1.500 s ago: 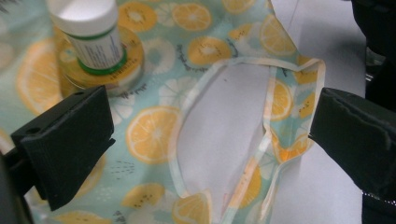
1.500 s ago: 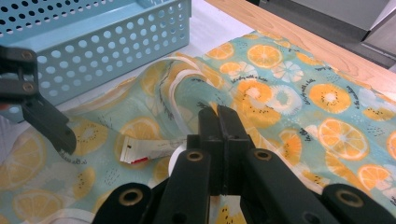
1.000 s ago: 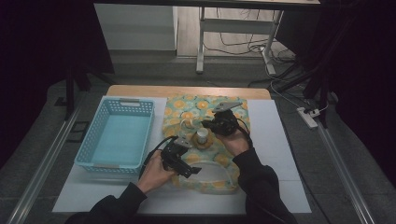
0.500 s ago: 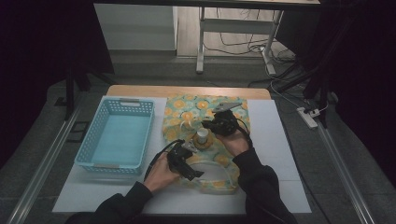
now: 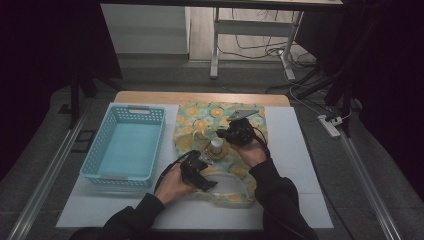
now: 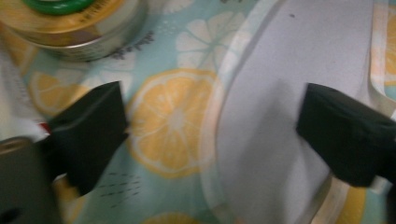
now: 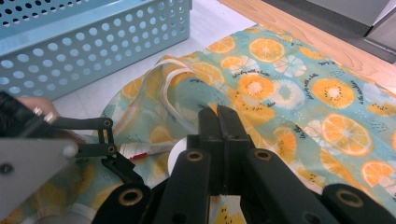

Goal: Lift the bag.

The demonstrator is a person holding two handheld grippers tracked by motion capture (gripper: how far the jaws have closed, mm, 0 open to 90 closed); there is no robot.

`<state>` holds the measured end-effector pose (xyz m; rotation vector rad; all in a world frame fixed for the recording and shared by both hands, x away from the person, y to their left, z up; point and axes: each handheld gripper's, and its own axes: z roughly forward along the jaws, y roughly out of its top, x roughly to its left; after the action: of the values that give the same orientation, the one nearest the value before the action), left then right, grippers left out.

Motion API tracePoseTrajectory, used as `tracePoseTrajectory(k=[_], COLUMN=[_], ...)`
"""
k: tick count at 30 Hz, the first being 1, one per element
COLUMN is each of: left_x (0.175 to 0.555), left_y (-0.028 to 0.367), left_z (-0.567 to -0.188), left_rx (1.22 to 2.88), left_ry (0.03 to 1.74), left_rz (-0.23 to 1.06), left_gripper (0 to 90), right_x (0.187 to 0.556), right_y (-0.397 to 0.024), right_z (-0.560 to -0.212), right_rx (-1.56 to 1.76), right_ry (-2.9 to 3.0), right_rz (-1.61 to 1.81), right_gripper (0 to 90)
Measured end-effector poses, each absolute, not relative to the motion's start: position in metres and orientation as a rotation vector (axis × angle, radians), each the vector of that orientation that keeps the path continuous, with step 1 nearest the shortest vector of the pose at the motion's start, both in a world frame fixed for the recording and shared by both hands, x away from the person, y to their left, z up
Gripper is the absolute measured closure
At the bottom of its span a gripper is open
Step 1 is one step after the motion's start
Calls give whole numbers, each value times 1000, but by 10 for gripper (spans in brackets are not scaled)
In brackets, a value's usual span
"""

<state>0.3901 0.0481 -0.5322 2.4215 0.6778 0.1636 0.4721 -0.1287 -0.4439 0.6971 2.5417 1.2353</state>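
A tote bag (image 5: 200, 125) printed with orange slices lies flat on the white mat (image 5: 295, 165). On it stands a round gold-rimmed tin (image 5: 218, 151) with a white-capped object (image 5: 216, 144) on top. My left gripper (image 5: 201, 161) hovers open just in front of the tin. In the left gripper view its jaws (image 6: 212, 121) straddle the bag's pale handle strap (image 6: 222, 88), with the tin (image 6: 74, 28) beyond. My right gripper (image 5: 231, 134) sits behind the tin; in the right gripper view its jaws (image 7: 218, 116) are pressed together above the fabric (image 7: 299, 93), nothing visible between them.
A light blue perforated basket (image 5: 125, 145) stands empty to the left of the bag, seen also as the basket (image 7: 84, 42) in the right gripper view. The wooden table edge (image 5: 200, 97) runs behind the mat. Bare mat lies right of the bag.
My left hand has shifted a little to the right and toward the tin. The right gripper has stayed put.
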Motion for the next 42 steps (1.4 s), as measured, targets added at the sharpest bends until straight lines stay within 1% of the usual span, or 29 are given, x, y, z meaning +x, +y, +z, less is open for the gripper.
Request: tracePoseTrajectory(k=[3,8,9,11,15,16,17,21,28,31,37,42], left_x=[394,397,397,398,402,403,403,402,400,401,402,403], left_y=[53,52,51,50,51,52,52,50,49,52,58,60], left_z=[-530,-525,-524,-523,-523,-523,-524,-523,-521,-517,-506,-497], left_rx=[2414,2429,2429,2427,2418,2412,2408,2392,2399,2357,2340,2321], left_ry=[701,747,754,769,800,793,790,849,846,849,854,845], left_rz=[173,164,159,145,111,87,79,70,101,84,20,4], left_gripper=[317,476,525,668,766,820,892,900,900,900,900,900], right_x=[472,473,473,473,473,473,473,473,473,473,472,470], right_y=[-129,-129,-129,-129,-129,-129,-129,-129,-130,-131,-131,-131], right_z=[-444,-445,-445,-445,-445,-445,-445,-445,-443,-442,-437,-430], right_rx=[696,700,700,700,701,702,702,705,708,705,699,694], right_ry=[2544,2543,2543,2541,2544,2544,2544,2544,2543,2539,2543,2545], right_rz=[1235,1234,1234,1234,1233,1232,1231,1233,1237,1243,1245,1249], right_gripper=[900,900,900,900,900,900,900,900,900,900,900,900])
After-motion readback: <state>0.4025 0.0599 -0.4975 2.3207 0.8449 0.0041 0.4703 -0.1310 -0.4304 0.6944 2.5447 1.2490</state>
